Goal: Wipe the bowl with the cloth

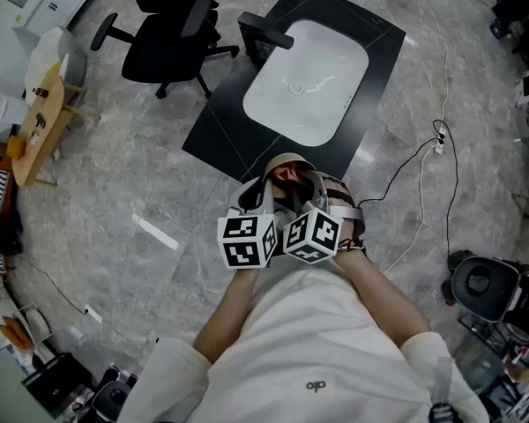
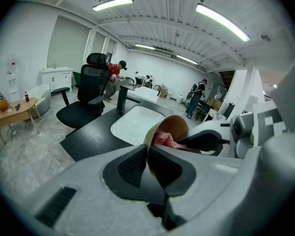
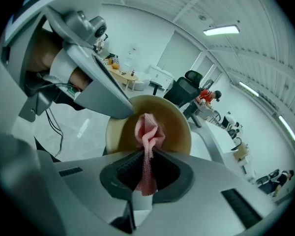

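1. Bowl [image 2: 176, 126]: tan, stiff and likely light, possibly breakable. It is held tilted in the air just on the person's side of the sink [image 1: 307, 82], and the thin rim is the sensible hold.
2. The left gripper [image 2: 148, 163] is clamped on that rim, one pad inside and one outside.
3. The right gripper [image 3: 146, 168] pinches the pink cloth [image 3: 148, 132] (soft, limp, bunches easily), whose free end seems pressed into the bowl's hollow.
4. In the head view, marker cubes cover both sets of jaws, and the bowl's base is hard to make out.
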### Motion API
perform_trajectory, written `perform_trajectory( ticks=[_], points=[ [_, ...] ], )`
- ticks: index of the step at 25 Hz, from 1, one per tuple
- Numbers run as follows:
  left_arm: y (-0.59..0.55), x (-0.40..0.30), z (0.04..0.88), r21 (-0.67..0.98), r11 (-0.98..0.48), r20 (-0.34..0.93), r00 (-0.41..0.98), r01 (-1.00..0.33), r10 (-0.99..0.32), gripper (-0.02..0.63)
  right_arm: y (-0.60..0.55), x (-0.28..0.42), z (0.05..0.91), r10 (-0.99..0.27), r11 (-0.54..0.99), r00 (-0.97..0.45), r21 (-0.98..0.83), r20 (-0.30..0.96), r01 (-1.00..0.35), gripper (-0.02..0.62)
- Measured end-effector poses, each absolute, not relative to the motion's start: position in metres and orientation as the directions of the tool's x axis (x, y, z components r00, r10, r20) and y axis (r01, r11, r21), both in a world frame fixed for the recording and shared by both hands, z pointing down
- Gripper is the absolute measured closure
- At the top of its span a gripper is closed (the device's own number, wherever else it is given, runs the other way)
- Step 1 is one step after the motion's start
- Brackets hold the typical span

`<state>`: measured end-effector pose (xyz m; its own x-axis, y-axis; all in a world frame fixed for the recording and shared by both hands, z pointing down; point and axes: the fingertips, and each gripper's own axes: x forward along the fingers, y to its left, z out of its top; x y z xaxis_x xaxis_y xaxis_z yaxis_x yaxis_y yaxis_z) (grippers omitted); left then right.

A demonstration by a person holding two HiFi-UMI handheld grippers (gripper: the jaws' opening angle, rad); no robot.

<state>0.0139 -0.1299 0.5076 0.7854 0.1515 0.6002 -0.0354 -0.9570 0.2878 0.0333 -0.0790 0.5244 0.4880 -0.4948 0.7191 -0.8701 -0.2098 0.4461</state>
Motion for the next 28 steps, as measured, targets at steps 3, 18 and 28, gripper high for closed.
perform_trajectory(
  ticks=[3,18,28],
  points=[
    [-0.131,0.014,0.51,0.29,-0.956,0.605,0.781,-0.036,0.154,0.584,-0.084,0.023,0.533,-0.518,-0.188,0.413,0.371,0.749,-0.909,0.568],
    [-0.116,0.022,0.511,0.274,-0.96,0.601,0.77,0.056,0.216,0.584,-0.101,0.017,0.519,-0.727,-0.339,0.198,-0.093,0.658,-0.936,0.568],
    [-0.12,0.022,0.512,0.294,-0.955,0.594,0.775,0.041,0.216,0.584,-0.095,0.048,0.493,-0.77,-0.522,0.357,-0.2,0.529,-0.829,0.568]
  ],
)
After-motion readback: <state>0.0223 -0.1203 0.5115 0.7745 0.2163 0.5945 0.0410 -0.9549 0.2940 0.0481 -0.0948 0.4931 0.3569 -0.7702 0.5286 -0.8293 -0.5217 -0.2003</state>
